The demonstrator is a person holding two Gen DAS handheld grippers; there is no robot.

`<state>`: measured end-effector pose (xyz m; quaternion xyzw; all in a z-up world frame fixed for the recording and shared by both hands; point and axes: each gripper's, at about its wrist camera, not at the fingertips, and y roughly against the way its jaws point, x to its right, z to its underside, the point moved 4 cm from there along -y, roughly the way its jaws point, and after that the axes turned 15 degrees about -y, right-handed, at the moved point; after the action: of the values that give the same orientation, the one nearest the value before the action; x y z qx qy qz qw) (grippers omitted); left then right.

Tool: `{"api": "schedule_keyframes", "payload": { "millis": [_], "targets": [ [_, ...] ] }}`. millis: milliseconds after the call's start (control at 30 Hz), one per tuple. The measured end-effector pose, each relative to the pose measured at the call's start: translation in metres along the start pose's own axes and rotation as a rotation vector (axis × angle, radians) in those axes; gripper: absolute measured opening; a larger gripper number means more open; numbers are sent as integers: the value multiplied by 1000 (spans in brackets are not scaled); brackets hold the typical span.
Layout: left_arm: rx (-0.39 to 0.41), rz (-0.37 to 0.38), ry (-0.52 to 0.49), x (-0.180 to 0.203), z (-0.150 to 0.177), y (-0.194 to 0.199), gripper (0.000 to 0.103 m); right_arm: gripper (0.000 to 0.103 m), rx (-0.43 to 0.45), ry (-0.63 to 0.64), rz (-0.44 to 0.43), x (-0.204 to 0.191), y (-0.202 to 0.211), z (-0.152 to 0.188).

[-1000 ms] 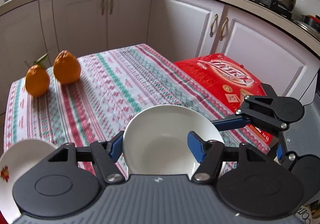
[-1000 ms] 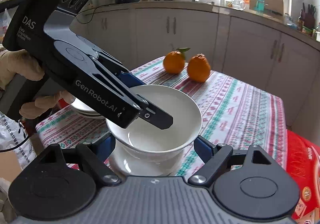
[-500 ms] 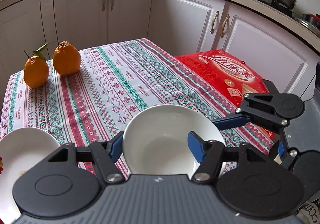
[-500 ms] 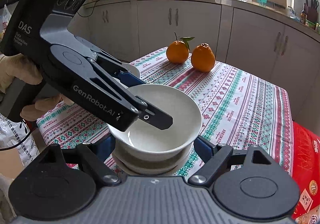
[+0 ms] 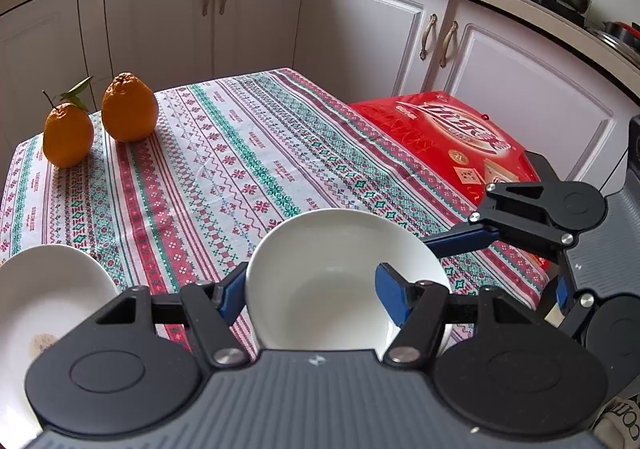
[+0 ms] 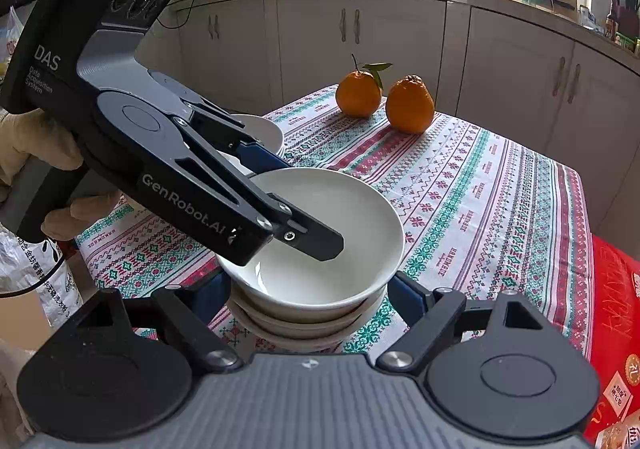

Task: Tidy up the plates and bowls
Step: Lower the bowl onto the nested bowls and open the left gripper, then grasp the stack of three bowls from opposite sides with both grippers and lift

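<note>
The left hand-held gripper (image 6: 280, 205) is clenched on the white bowl's (image 6: 332, 233) nine-o'clock rim, apparently seated atop the bowl stack (image 6: 304, 323). The right hand-held gripper (image 6: 308, 299) brackets it, released. Centre the bowl before letting go.

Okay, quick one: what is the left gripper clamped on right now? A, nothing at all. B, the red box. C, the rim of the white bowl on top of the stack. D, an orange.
C: in the right wrist view the left gripper has one finger inside and one outside the top white bowl, pinching its rim above the stack.
</note>
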<state>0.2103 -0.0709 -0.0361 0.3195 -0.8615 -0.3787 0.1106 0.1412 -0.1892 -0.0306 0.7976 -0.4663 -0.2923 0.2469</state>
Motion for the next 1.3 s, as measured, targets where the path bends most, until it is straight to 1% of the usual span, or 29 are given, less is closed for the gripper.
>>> {"api": "schedule_keyframes", "payload": {
  "millis": [133,233,267,300,333,367,467,533,567,767,867,933,1033,1167,1300],
  "targets": [
    [-2,-2,3,0,1,-1,66,89,1,3,0,0,0,0],
    [2,-1,-2,0,2,0,71,89,-1,8,-1,-1,0,0],
    [4,-2,-4,0,2,0,74,91,1,13,4,-1,-1,0],
    [9,-4,-7,0,2,2,79,97,5,19,12,-1,0,0],
    [15,-10,-11,0,1,3,82,102,13,22,17,-1,1,0],
    [21,-14,-15,0,1,5,83,102,21,19,10,-1,3,0],
    [34,-26,-18,-2,2,11,83,103,27,17,-4,-1,6,-2],
    [53,-39,-22,-3,3,19,91,103,27,27,1,-1,8,-1],
    [65,-47,-28,-3,4,24,93,103,26,32,1,-1,9,-1],
    [108,-90,-117,6,17,54,93,103,12,91,8,0,18,4],
    [98,-93,-159,14,30,63,94,103,-11,123,16,2,19,8],
    [76,-95,-187,21,39,63,99,103,-32,138,21,4,16,12],
    [53,-82,-215,28,55,59,99,103,-70,165,28,5,8,18],
    [19,-58,-226,30,68,45,99,103,-117,208,35,5,-6,24],
    [0,-34,-216,25,70,29,99,103,-151,225,34,6,-20,23]
  ]
}}
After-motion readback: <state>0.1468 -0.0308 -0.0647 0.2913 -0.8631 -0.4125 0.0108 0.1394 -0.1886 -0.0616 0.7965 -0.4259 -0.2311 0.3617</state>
